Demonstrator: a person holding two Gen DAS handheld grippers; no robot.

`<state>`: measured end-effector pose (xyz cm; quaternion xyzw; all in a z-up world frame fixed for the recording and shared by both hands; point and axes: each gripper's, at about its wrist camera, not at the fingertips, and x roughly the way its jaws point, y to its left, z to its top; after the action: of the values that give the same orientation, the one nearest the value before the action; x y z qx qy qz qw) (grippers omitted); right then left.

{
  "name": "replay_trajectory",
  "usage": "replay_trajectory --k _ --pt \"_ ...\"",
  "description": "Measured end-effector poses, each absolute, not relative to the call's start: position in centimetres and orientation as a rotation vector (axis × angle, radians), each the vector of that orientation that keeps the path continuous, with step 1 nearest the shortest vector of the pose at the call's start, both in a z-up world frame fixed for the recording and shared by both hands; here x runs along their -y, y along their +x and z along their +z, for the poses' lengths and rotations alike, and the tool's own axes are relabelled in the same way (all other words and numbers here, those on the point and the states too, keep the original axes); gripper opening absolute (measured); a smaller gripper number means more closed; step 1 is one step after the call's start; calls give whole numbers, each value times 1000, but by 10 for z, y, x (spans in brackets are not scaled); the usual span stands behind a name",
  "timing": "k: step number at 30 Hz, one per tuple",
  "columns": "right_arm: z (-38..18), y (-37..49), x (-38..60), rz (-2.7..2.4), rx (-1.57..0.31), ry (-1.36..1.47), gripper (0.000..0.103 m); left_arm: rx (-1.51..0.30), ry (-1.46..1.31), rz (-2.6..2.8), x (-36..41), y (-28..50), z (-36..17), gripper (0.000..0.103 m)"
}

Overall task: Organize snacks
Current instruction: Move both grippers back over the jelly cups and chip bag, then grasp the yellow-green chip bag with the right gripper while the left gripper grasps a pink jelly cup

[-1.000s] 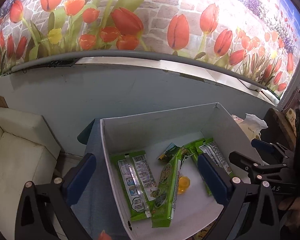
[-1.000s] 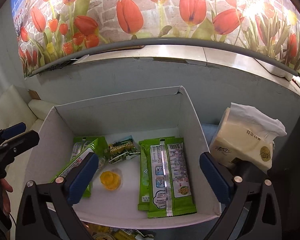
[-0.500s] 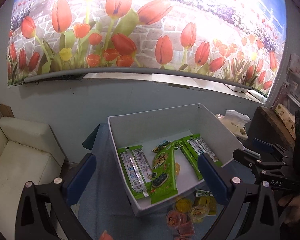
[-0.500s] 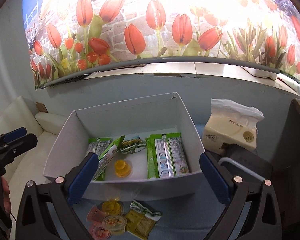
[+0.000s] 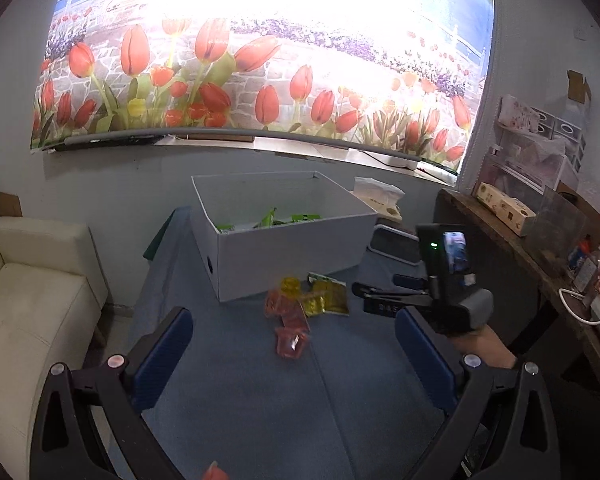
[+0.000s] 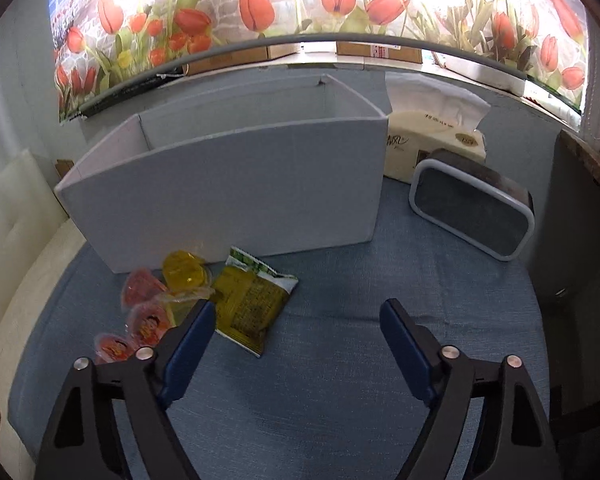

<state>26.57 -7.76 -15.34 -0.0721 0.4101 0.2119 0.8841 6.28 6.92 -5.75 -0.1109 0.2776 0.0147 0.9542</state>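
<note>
The right tongs (image 6: 296, 344), closing on nothing, look set to grab the near yellow-green foil snack packet (image 6: 252, 300) for the white cardboard box (image 6: 228, 196); left tongs (image 5: 292, 354) spread.

Box (image 6: 228, 184) front wall hides its contents in the right view; left view shows only green packet tips (image 5: 274, 216) over the rim. Jelly cups (image 5: 290, 326) motion-blurred, labels unreadable. Red object (image 5: 213, 473) cut by the bottom edge. Tissue pack (image 6: 432, 136) partly behind the box.

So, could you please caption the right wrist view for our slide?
Right gripper closing, empty, above jelly cups and a yellow snack packet before the white box.
</note>
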Motion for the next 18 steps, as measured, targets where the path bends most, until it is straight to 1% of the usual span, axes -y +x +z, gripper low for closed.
replay_trajectory --k 4,9,18 --pt "-177 271 67 426 -880 -201 85 -582 -254 27 -65 39 -66 103" --pt "-192 280 48 427 -908 -183 85 -584 -255 31 -67 30 -67 103" --pt "-195 290 25 431 -942 -144 85 -588 -270 49 -79 28 -73 103"
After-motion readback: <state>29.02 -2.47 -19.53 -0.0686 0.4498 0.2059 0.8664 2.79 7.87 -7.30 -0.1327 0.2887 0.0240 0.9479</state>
